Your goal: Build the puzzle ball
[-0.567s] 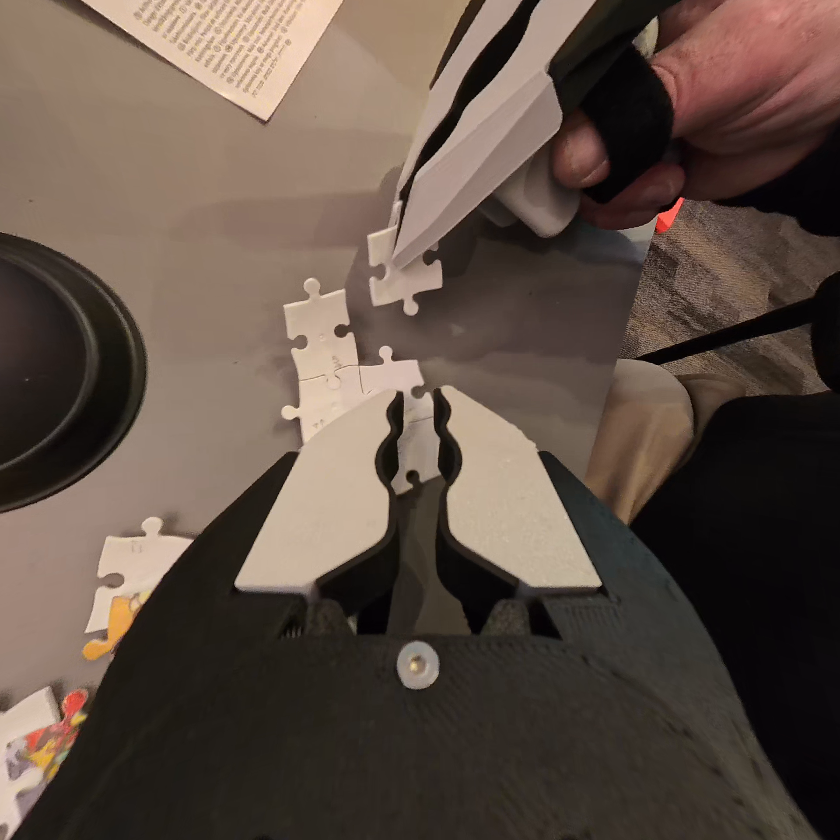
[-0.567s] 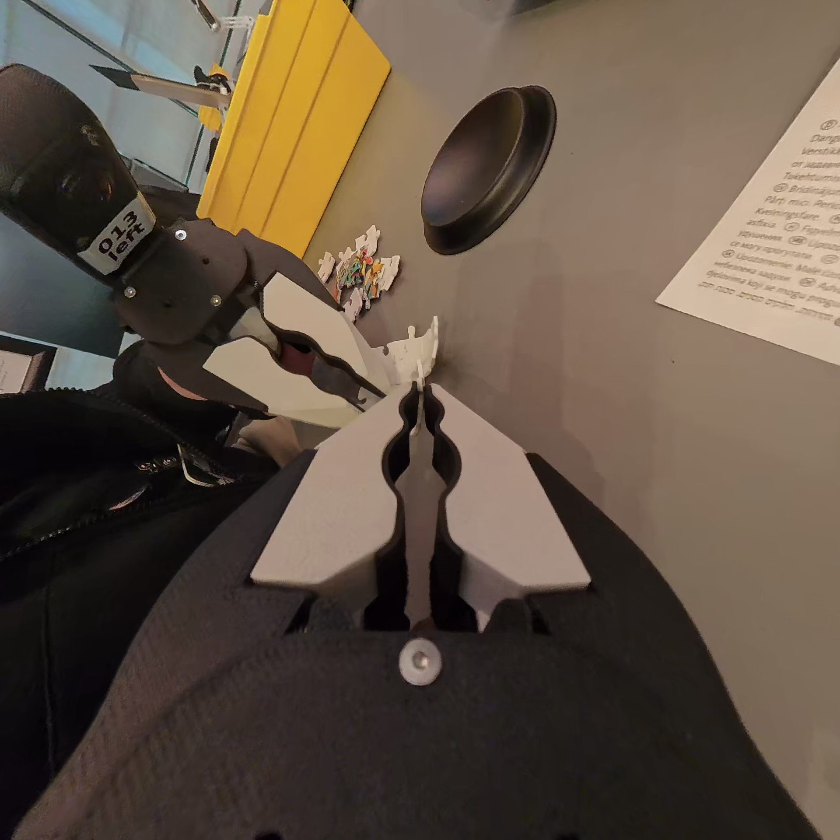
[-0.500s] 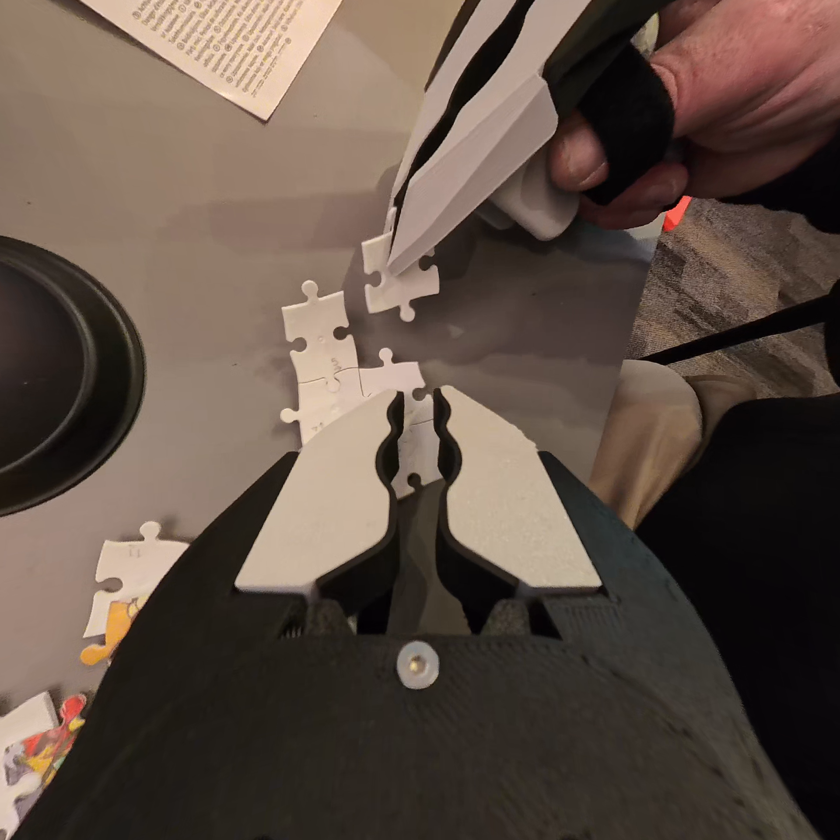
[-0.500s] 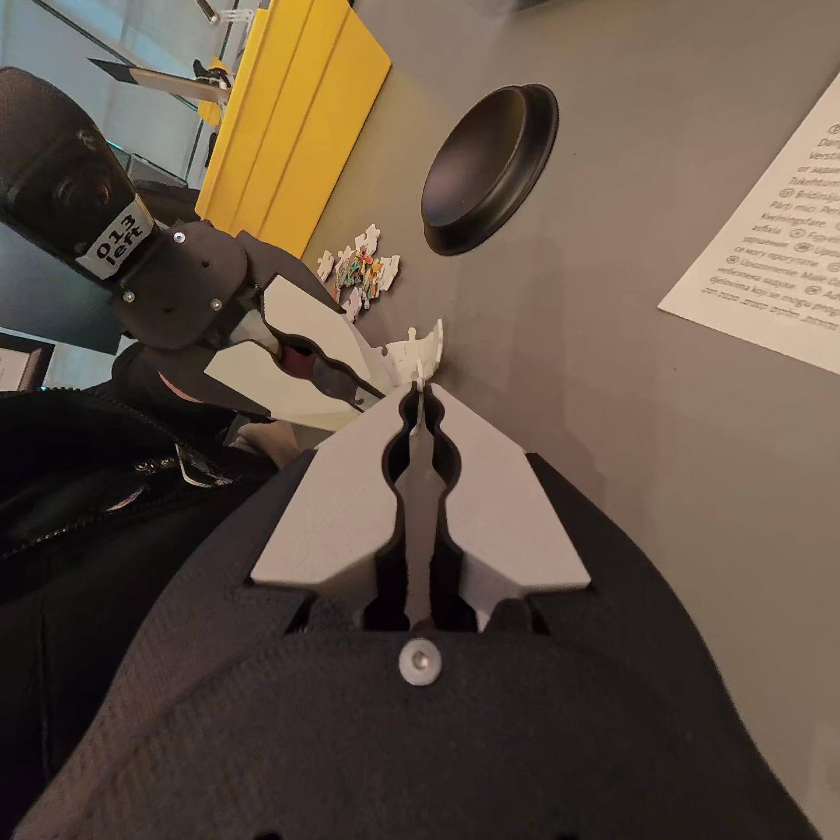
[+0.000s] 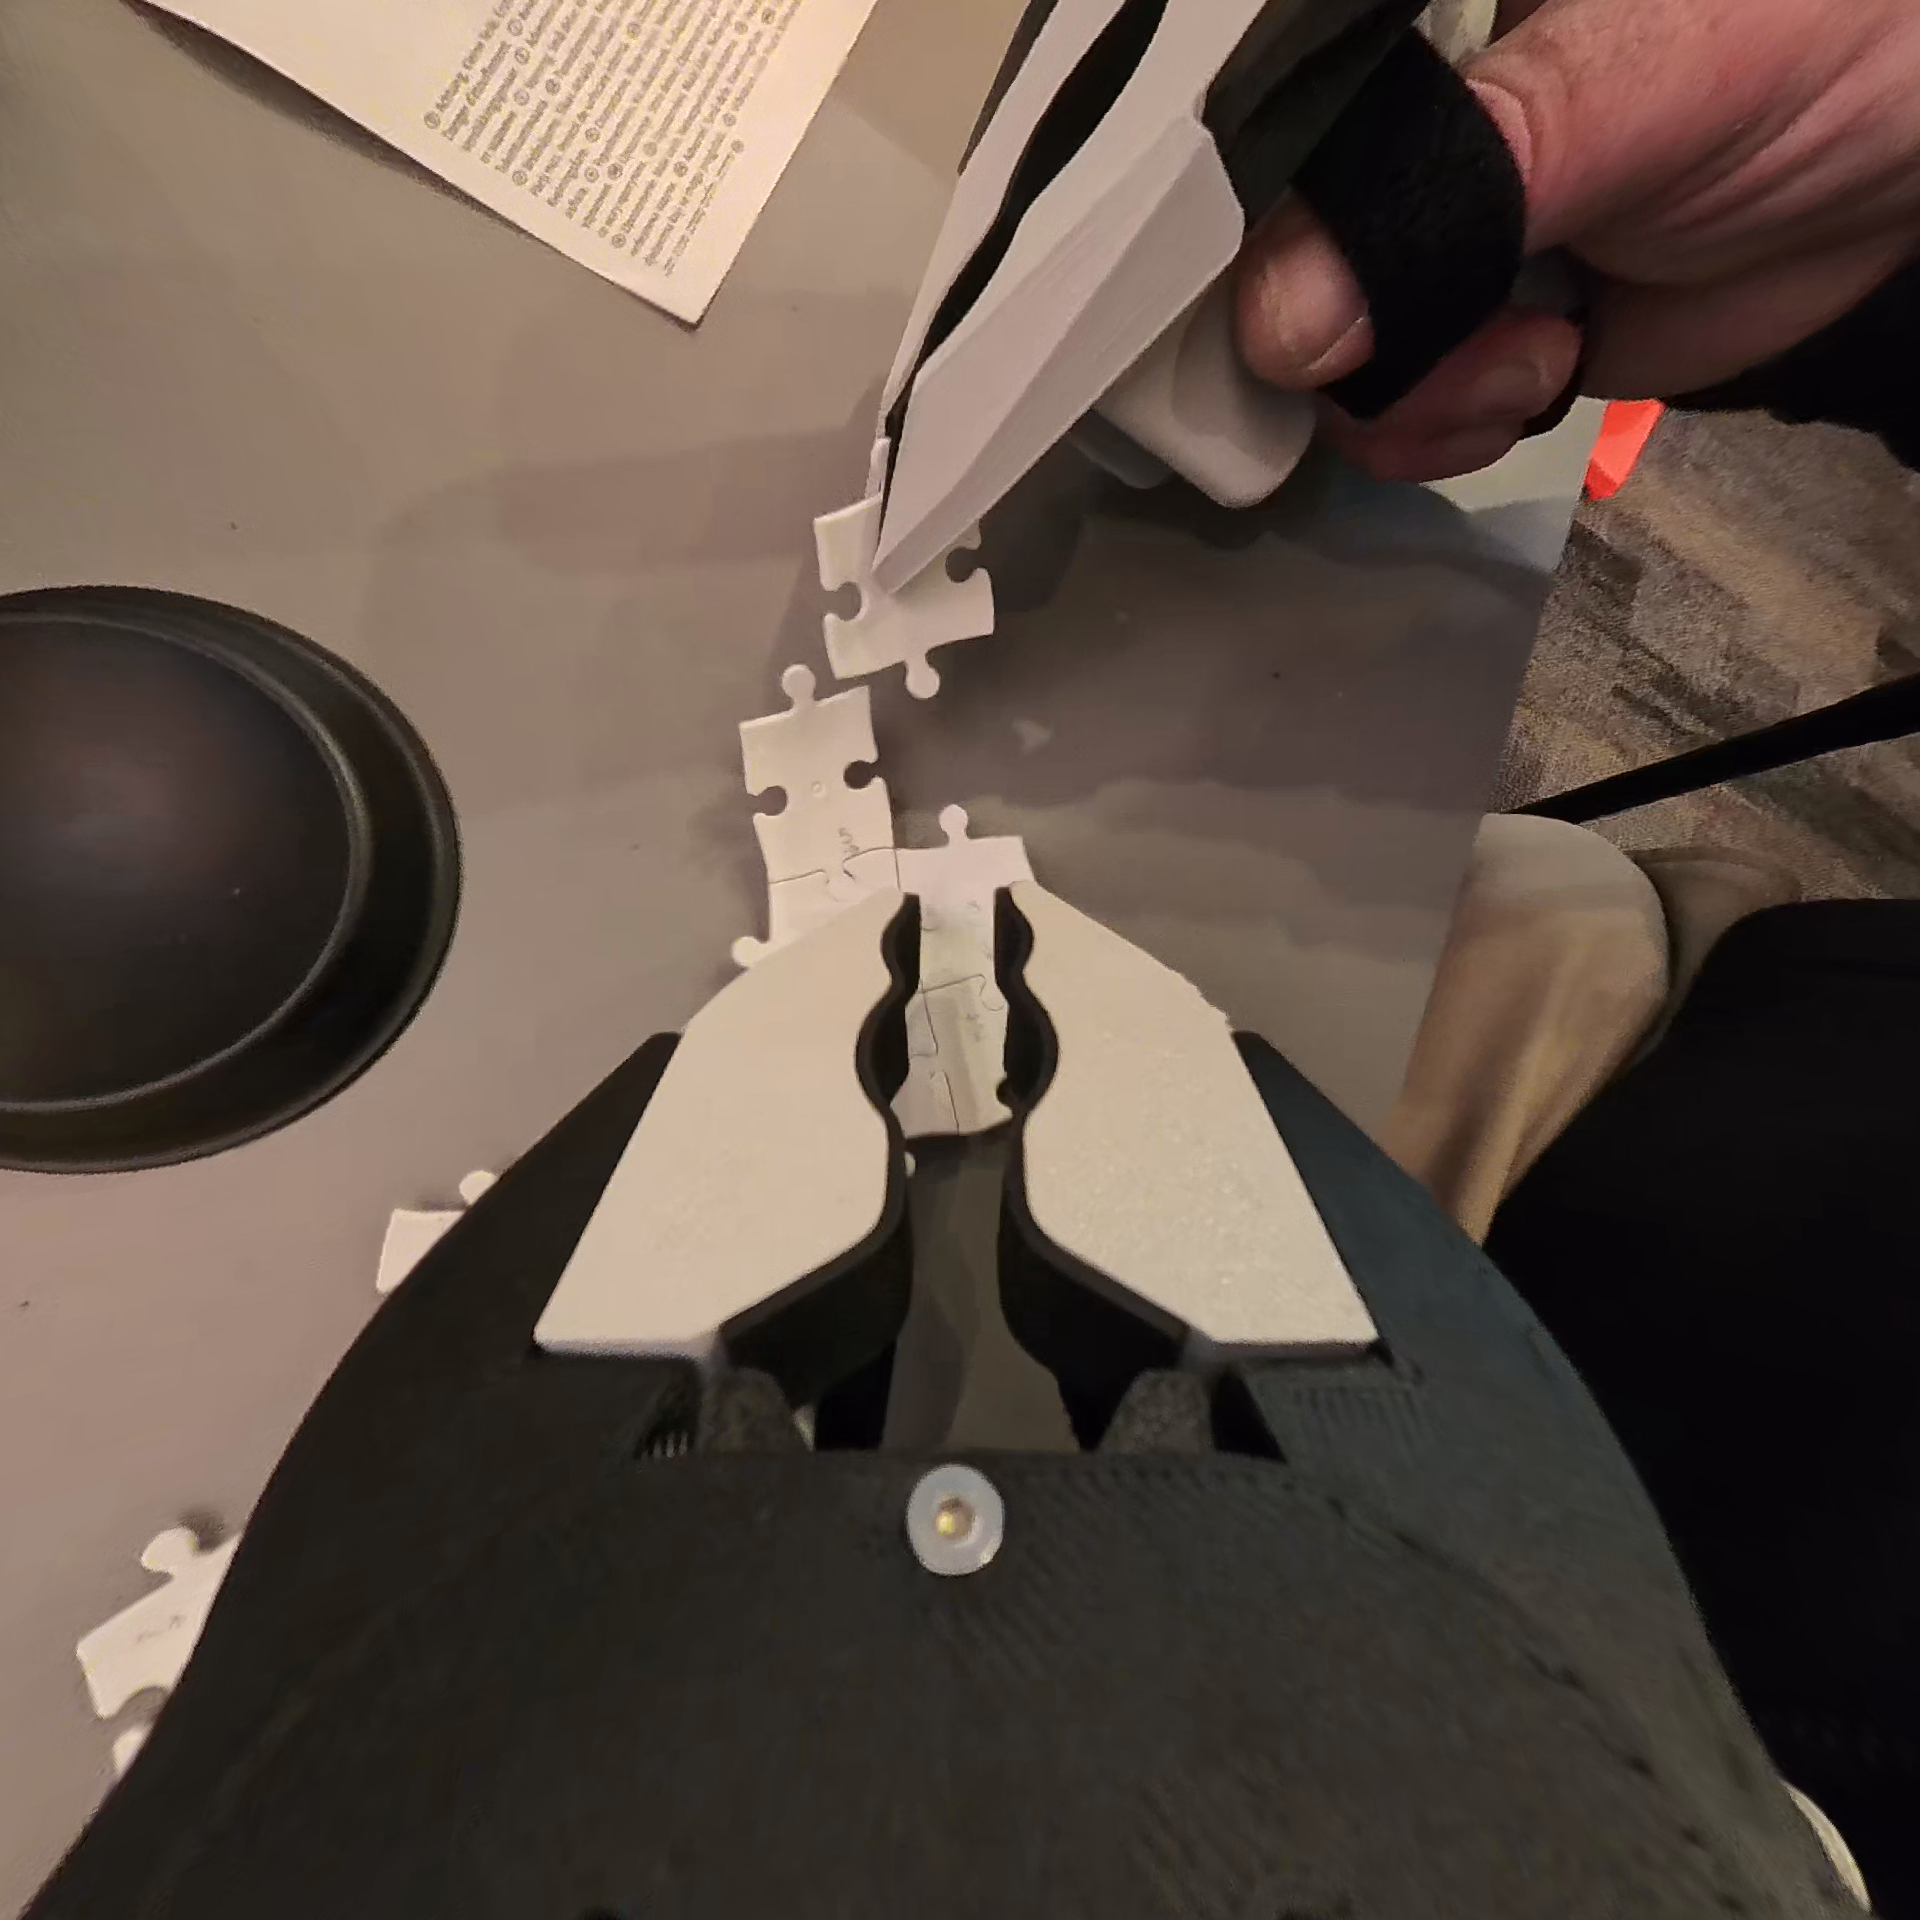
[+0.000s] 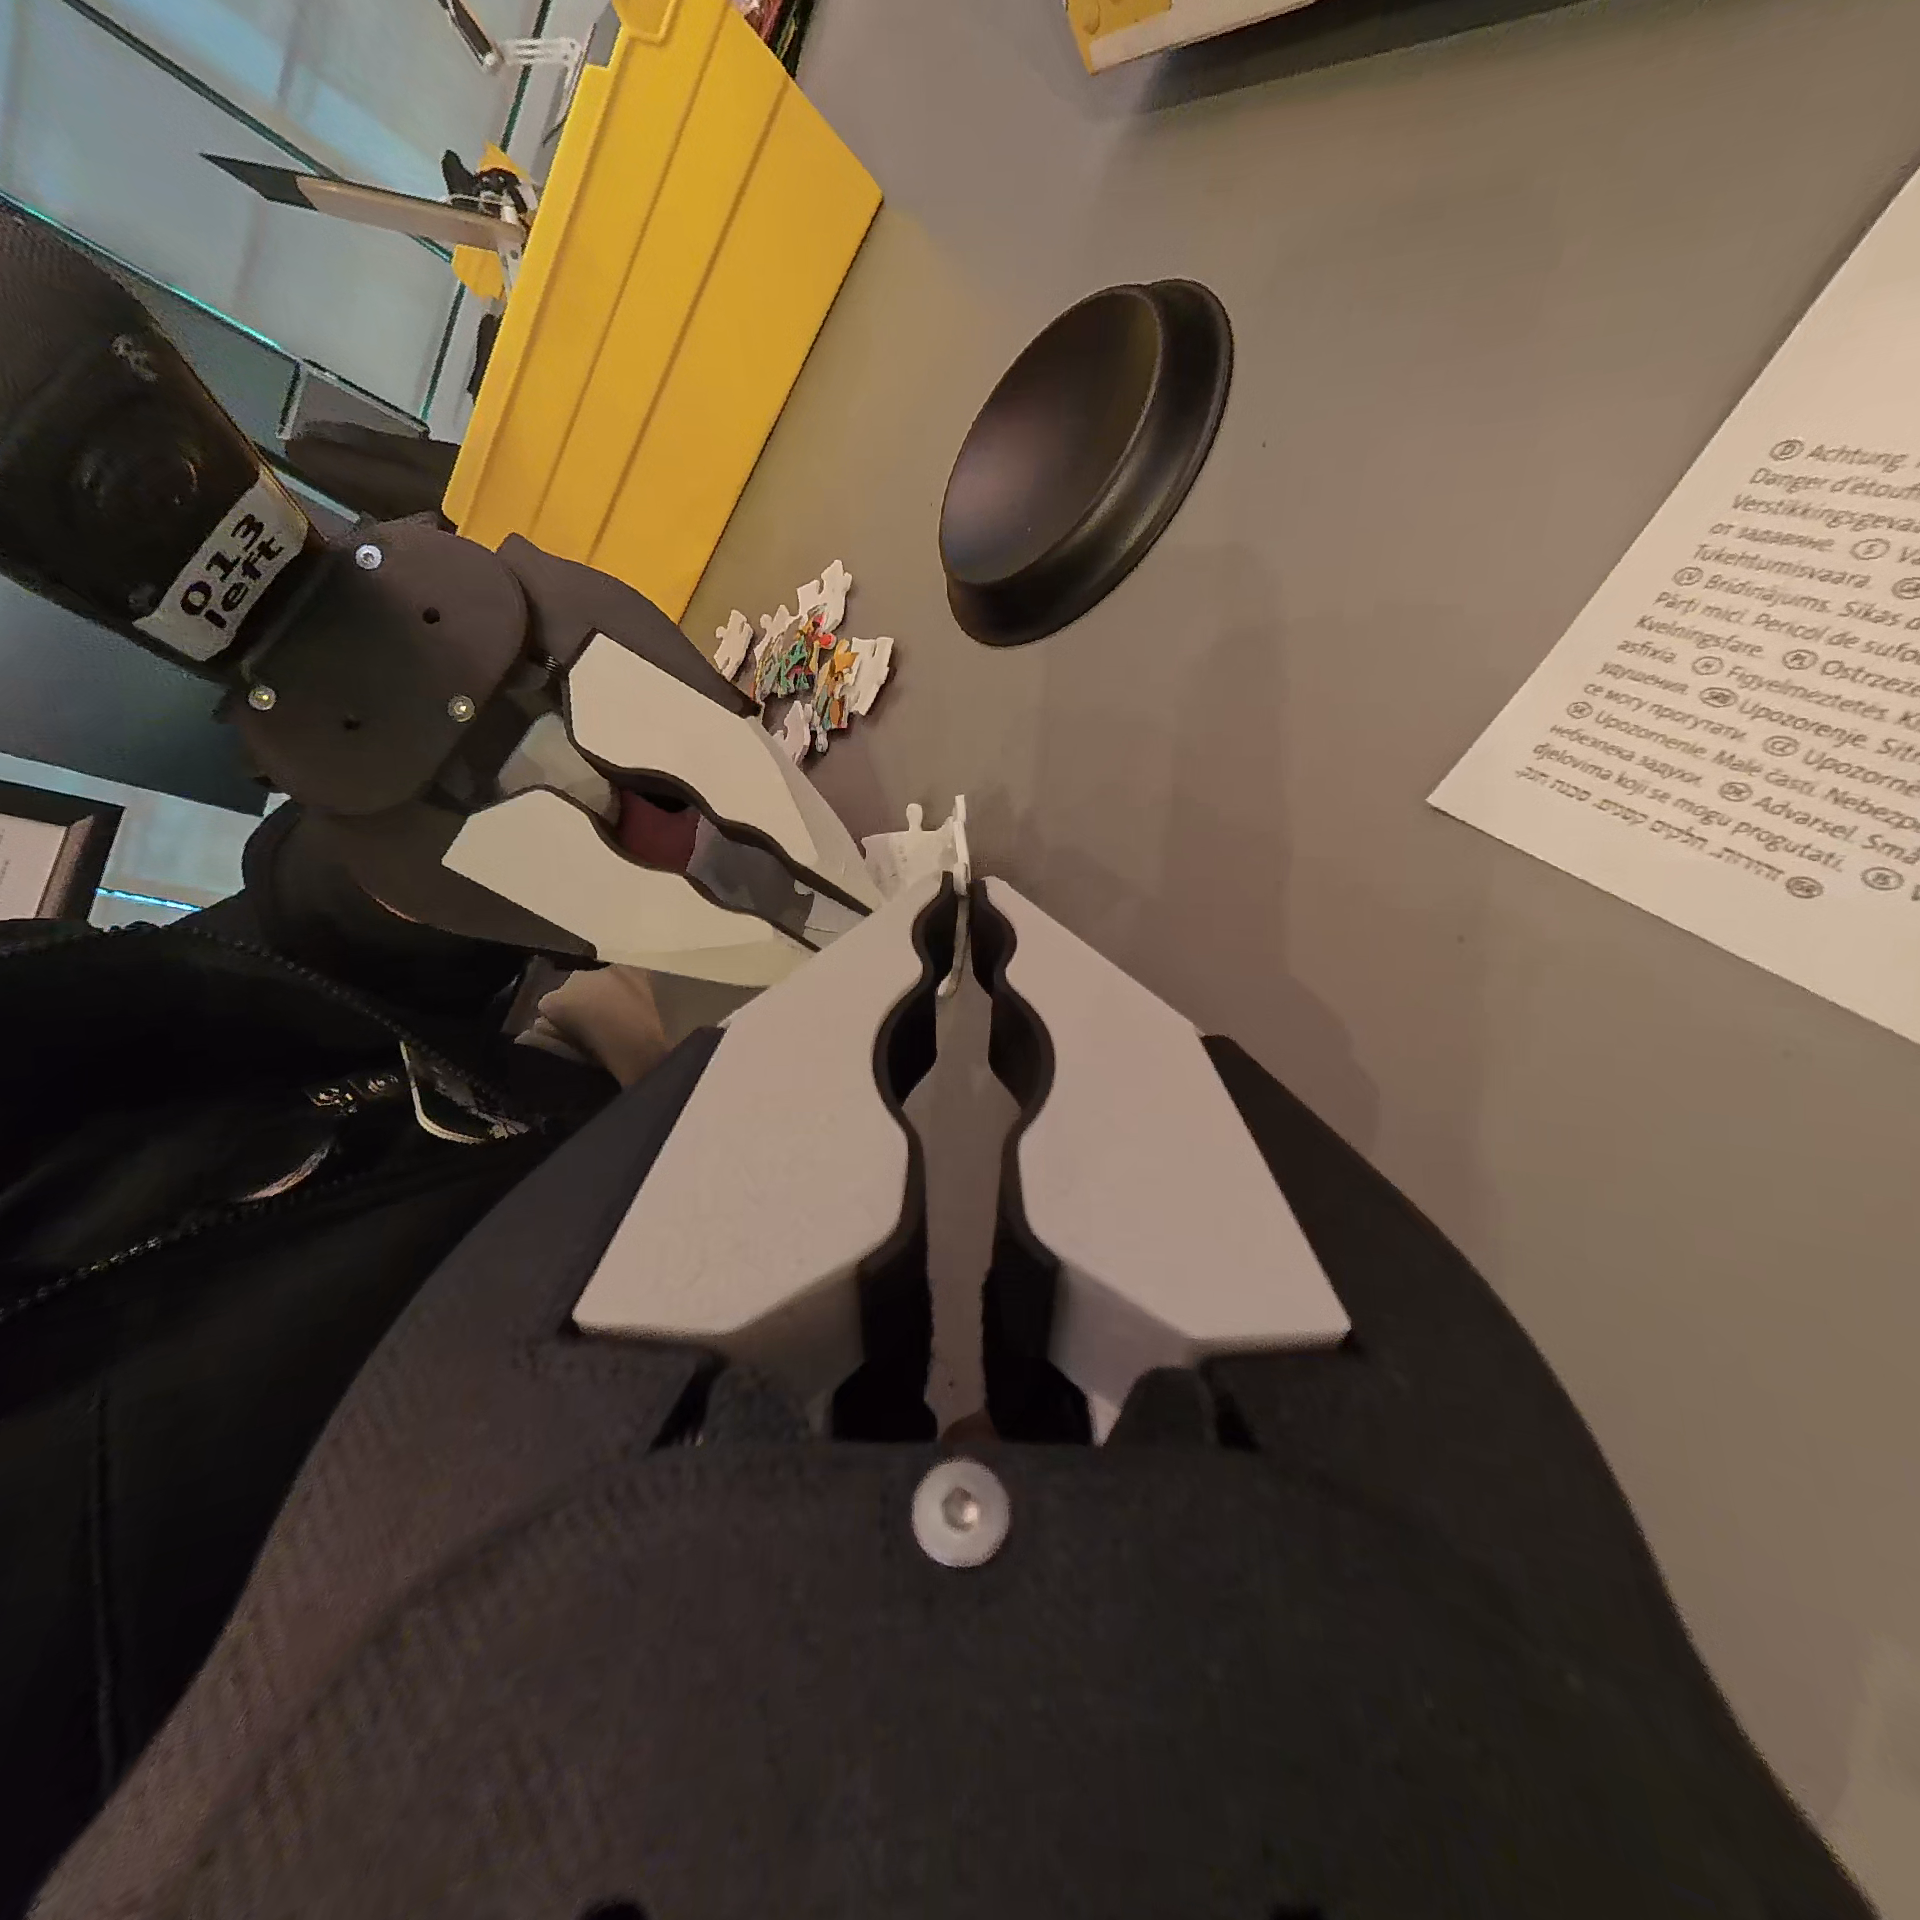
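Puzzle pieces already joined form a curved white strip [image 5: 831, 821] held up off the grey table [image 5: 364, 436], blank sides toward the left wrist camera. The left gripper [image 5: 956, 914] has its jaws nearly closed on the near end of this strip, a narrow slot between them filled by the pieces. The strip's far end shows a free knob at the top and an open notch on its right edge.

Just beyond that end hangs a single white piece [image 5: 904, 613], pinched at its upper edge by the closed jaws of the right gripper [image 5: 888, 540], which comes in from the upper right in a hand [image 5: 1558, 208]. A thin gap separates the single piece from the strip; they do not touch. In the right wrist view the piece [image 6: 961, 935] shows edge-on as a thin sliver between the jaws, with the strip [image 6: 920, 857] just past it and the other gripper [image 6: 831, 914] close at the left.

To the left sits a round black lid [image 5: 208, 883], well apart from the strip, with bare table between. Loose pieces [image 5: 135, 1652] lie at the near left, partly hidden by the gripper body; a coloured cluster [image 6: 816, 660] lies near the lid. A printed sheet [image 5: 582, 125] lies at the far side. The table edge [image 5: 1496, 831] runs close on the right, floor beyond. A yellow bin [image 6: 644, 312] stands at the far left.
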A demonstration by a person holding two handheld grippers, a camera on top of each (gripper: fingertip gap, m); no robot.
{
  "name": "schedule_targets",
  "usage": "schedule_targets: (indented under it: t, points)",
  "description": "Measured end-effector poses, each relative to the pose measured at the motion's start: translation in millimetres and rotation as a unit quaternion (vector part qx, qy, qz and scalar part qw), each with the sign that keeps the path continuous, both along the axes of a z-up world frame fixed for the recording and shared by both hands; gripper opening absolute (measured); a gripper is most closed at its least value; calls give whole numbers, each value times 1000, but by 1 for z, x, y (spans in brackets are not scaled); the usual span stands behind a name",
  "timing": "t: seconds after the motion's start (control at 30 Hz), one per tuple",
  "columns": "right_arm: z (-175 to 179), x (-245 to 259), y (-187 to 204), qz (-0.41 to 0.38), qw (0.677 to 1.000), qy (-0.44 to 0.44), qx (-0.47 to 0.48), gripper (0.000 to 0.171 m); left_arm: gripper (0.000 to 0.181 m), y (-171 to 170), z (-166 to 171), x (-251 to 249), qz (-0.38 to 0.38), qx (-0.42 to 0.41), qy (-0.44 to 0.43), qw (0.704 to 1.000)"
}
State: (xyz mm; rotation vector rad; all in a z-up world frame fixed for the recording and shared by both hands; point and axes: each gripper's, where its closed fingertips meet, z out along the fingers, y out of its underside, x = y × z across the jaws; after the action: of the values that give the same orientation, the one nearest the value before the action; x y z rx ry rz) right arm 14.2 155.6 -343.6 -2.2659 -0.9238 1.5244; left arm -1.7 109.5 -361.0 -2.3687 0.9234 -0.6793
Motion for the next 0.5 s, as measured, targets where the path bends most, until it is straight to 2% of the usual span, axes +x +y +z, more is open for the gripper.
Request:
schedule_targets:
  t: [0.03, 0.5]
  points:
    - [0, 0, 0, 1, 1000, -1, -1, 1, 13, 0, -1, 1, -4, -2, 2, 1000]
    - [-1, 1, -13, 37, 999, -7, -19, 0, 16, 3, -7, -3, -17, 1, 25, 1000]
